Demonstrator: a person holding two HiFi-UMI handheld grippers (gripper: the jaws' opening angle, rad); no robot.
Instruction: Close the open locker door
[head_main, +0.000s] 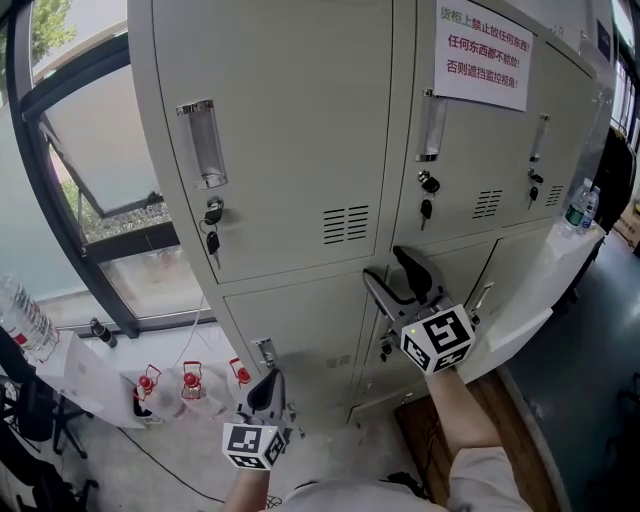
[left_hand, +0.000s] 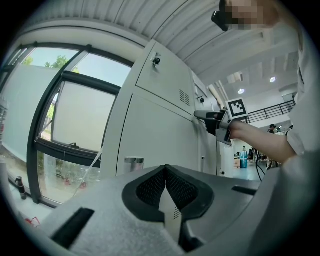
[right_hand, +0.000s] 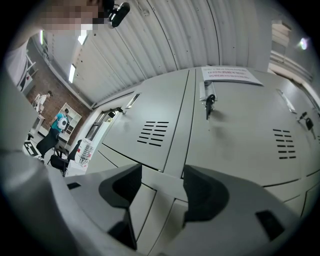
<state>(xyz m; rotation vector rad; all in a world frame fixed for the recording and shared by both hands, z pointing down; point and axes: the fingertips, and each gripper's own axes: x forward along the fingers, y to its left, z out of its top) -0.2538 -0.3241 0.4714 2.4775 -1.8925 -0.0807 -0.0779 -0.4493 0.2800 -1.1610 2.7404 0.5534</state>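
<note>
R gripper (head_main: 395, 272): jaws apart, nothing btwn, well below notice (head_main: 483, 55), tips near lower locker door (head_main: 465, 268); can't tell if ajar. L gripper (head_main: 266, 385): jaws together, lower-left of notice.

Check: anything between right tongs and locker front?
Nothing: right gripper view shows right tongs, jaws apart and empty, facing the locker front; only door seams show through the gap.

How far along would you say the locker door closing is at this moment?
Nearly done, it seems: the lower locker doors by the right hand-held gripper look flush, none visibly ajar. That gripper, jaws apart and empty, is at a door edge; the left hand-held gripper hangs shut, idle. Left: confirming the latch.
</note>
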